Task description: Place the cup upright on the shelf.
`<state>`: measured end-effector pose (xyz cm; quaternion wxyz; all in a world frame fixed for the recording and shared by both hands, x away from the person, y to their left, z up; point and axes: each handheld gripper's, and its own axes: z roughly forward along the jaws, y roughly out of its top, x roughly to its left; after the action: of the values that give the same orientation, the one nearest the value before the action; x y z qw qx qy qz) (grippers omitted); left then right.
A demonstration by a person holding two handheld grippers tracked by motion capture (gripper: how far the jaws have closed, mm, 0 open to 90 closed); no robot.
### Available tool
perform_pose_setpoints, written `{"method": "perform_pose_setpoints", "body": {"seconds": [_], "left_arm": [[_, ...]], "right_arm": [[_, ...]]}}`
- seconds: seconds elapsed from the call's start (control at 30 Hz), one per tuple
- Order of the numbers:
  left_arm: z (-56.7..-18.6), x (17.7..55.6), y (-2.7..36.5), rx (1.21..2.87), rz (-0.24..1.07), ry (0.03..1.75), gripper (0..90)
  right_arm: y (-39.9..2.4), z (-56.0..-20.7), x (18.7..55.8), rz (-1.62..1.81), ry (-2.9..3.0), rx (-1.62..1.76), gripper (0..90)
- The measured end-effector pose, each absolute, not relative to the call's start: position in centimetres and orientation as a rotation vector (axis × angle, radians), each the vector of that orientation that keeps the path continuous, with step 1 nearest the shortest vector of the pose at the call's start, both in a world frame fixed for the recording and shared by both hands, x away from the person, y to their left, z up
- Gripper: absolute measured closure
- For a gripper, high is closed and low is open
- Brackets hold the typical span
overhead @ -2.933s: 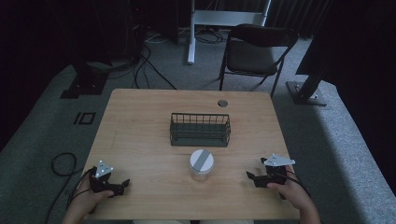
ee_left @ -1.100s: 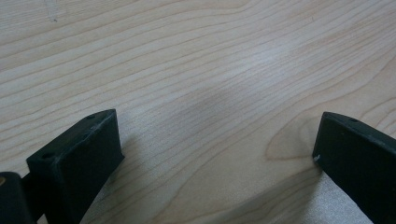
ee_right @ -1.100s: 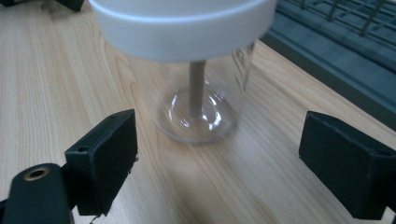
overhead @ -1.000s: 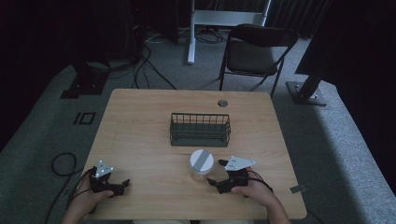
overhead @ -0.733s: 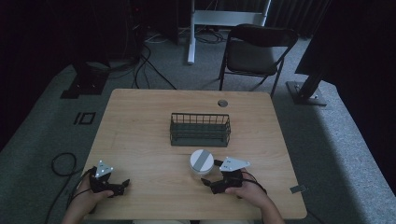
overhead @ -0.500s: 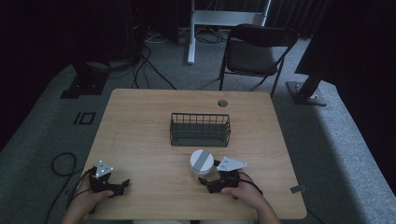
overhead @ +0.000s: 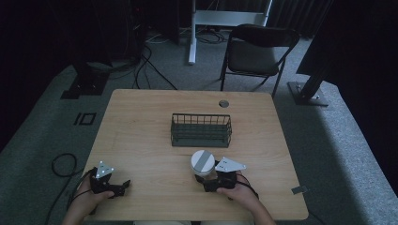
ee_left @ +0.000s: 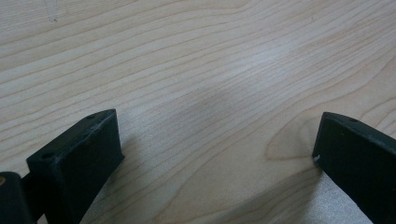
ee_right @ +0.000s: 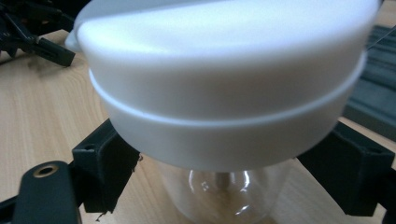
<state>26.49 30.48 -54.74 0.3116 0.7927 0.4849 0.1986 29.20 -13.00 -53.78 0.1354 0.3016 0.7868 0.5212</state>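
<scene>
One jar [overhead: 203,163], clear glass body under a white lid [ee_right: 224,79], upright on the table [overhead: 141,131], near the front edge and a little right of centre. The lid top carries a grey band across its middle in the high view. In the right gripper view the glass below the lid sits between the two black jaws, one jaw on each side, both just beside the glass or against it; contact cannot be told, and whether the jaws have closed on the jar cannot be told either. The right gripper [overhead: 210,180] lies at the jar's near side, held by the right hand [overhead: 237,191], its grey three-cornered plate just right of the lid. One wire basket [overhead: 201,130], dark, stands behind the jar toward the table's middle, near but apart from it; nothing seen inside it. One round cable hole [overhead: 224,103] in the tabletop behind the basket, close to the far edge. The left gripper [overhead: 123,186] rests at the front left corner, well apart from the jar, held by the left hand [overhead: 91,194]; in the left gripper view its two jaws stand wide apart over bare wood with nothing between them. Beyond the table: one folding chair [overhead: 256,54] on the grey carpet past the far edge, one white stand leg [overhead: 192,33] to its left, and loose cables [overhead: 145,61] on the floor on the left side.
</scene>
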Motion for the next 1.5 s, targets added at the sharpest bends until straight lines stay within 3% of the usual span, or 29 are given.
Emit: {"method": "perform_pose_setpoints", "body": {"seconds": [0.9,1.5], "left_arm": [[-54.7,26.5,30.5,2.092,0.524,1.280,1.4],[-54.7,26.5,30.5,2.092,0.524,1.280,1.4]], "right_arm": [[-12.5,-53.2,29.3,1.512,2.224,0.874,18.3],[-12.8,-49.3,29.4,1.539,2.138,0.830,18.4]]}}
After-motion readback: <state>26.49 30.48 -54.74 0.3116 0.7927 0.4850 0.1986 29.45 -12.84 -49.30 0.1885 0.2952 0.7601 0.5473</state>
